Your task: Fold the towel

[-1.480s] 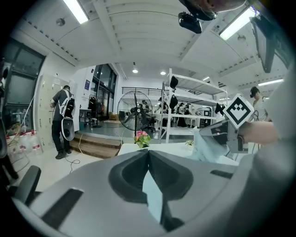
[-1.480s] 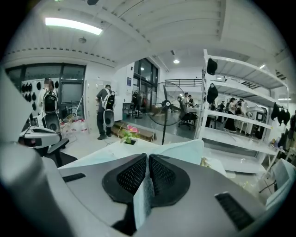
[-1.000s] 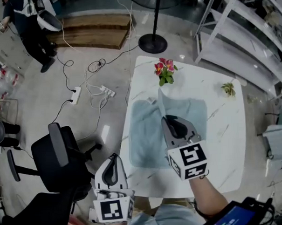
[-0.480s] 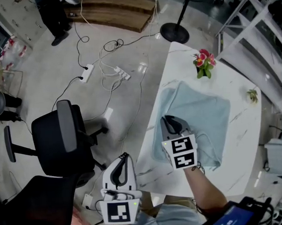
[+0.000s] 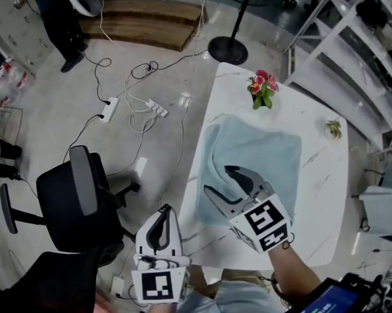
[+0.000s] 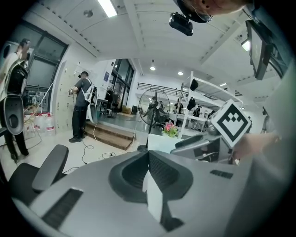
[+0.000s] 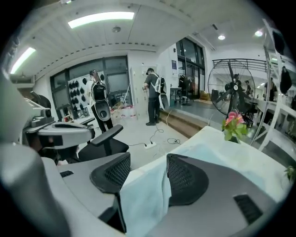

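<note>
Closest to the body, low at the left: left gripper [image 5: 162, 212], jaws pressed together on nothing, hanging over the floor just off the near left corner of the counter [image 5: 321, 199]. Just beyond and to its right, over the counter's near part: right gripper [image 5: 218, 179], jaws just now spread wide, a loose fold of the towel [image 5: 261, 156] standing between them, lying against one jaw but not pinched.

Spread beneath and past that gripper: pale blue towel, flat on the white marbled counter, towards its left side, edges roughly parallel with the counter's. Sides close to equal from above, so long axis hard to call. Left edge raised in a soft ridge, running near to far and pointing towards the pink flowers [image 5: 261, 88] at the far end.

Further right on the counter, well apart from the towel: a small green sprig [image 5: 334, 128]. Off to the left on the floor: black office chair [image 5: 81, 196], then cables and power strips [image 5: 152, 108]. Farthest: fan base [image 5: 228, 50] and a standing person [image 5: 62, 29].
</note>
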The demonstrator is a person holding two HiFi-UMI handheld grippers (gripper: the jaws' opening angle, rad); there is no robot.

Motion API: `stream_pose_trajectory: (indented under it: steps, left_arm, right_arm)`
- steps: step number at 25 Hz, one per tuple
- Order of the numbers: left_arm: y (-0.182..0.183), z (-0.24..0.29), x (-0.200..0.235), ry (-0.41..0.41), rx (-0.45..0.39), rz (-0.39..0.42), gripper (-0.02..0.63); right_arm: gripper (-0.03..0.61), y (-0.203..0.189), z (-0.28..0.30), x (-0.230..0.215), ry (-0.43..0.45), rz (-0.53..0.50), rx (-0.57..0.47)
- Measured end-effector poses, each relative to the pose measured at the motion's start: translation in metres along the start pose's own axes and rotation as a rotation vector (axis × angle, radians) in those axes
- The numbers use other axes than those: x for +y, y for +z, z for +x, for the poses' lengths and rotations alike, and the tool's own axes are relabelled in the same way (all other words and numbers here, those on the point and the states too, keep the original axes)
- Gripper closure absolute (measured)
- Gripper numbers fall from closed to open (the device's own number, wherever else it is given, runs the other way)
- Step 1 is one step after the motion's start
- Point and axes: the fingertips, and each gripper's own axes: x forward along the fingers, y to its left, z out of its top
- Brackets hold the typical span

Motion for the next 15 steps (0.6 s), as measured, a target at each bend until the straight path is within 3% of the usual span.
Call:
stream_pose_trajectory:
  steps: [9,11,12,15]
  left_arm:
    - [-0.023,0.013,-0.029,-0.068,0.053,0.027,0.607]
    - [-0.031,0.014,-0.03,-0.068,0.074,0.038,0.606]
    - [-0.033,0.015,-0.03,-0.067,0.079,0.041,0.607]
    - [-0.031,0.016,-0.031,-0.069,0.069,0.022,0.607]
  right_arm:
    - [0.374,-0.09,-0.027,-0.018,-0.059,-0.05,0.15]
    - [0.449,-0.106,-0.024,-0.02,-0.07,-0.056,0.182]
    - [0.53,-0.11,-0.023,-0.02,-0.073,-0.065,0.193]
    - [0.548,-0.098,-0.025,-0.005,-0.025,-0.087,0.168]
